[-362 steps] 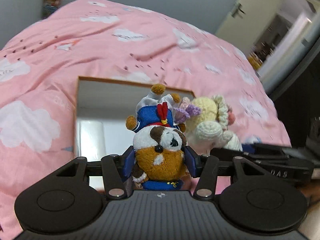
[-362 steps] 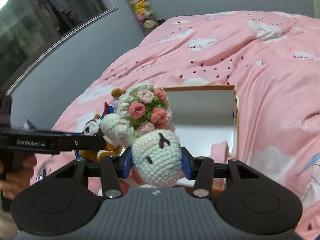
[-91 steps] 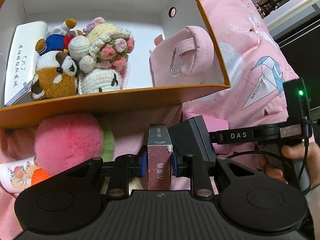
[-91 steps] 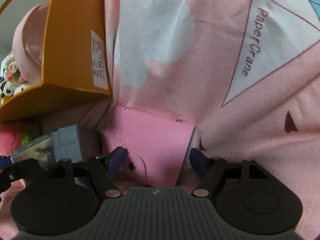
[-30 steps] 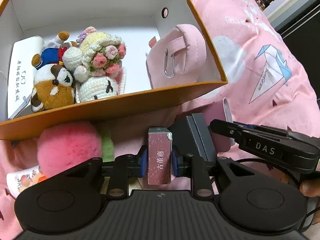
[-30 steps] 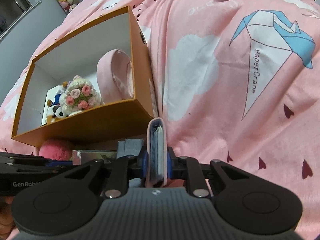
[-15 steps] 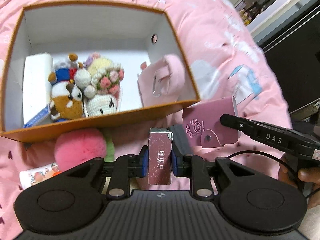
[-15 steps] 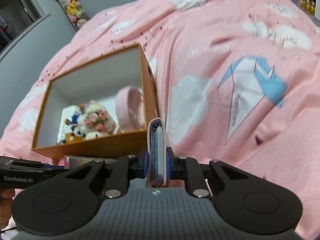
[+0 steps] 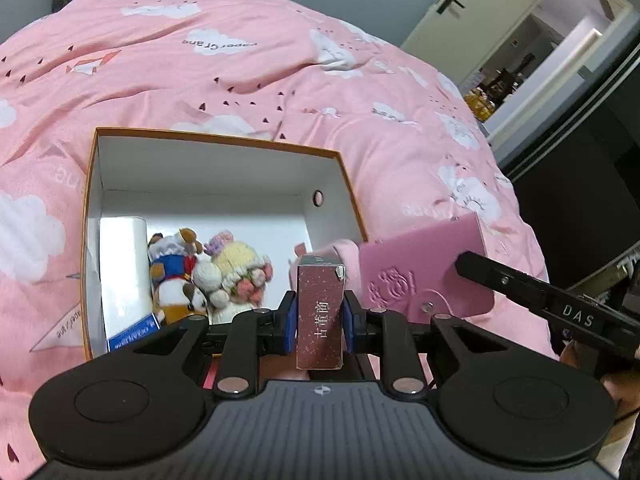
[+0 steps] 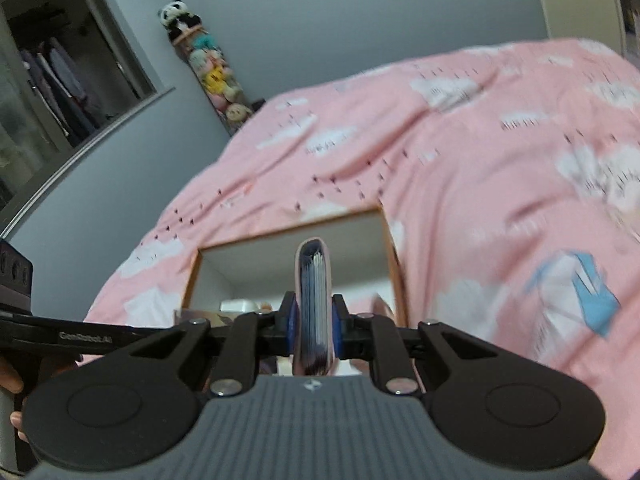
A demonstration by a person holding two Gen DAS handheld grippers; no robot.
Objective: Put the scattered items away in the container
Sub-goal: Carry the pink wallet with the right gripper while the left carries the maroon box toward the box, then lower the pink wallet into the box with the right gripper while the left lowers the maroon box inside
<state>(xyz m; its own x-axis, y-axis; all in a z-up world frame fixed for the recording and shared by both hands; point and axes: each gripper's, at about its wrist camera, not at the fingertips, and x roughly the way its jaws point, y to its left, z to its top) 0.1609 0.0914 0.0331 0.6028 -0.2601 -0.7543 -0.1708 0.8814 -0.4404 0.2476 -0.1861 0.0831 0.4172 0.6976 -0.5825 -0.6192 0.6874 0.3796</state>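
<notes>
Gripping a maroon carton (image 9: 320,312), the left gripper (image 9: 320,316) hangs near the orange box (image 9: 224,140); the right gripper (image 10: 314,324) clamps a pink wallet (image 10: 314,300) beside it.

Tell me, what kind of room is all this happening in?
Most likely a bedroom. A pink cloud-print duvet covers a bed, a column of soft toys hangs in the corner, and clothes on hangers show in an open wardrobe.

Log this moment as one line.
left gripper: shut on maroon box | right gripper: shut on pink card wallet | orange box: ahead
</notes>
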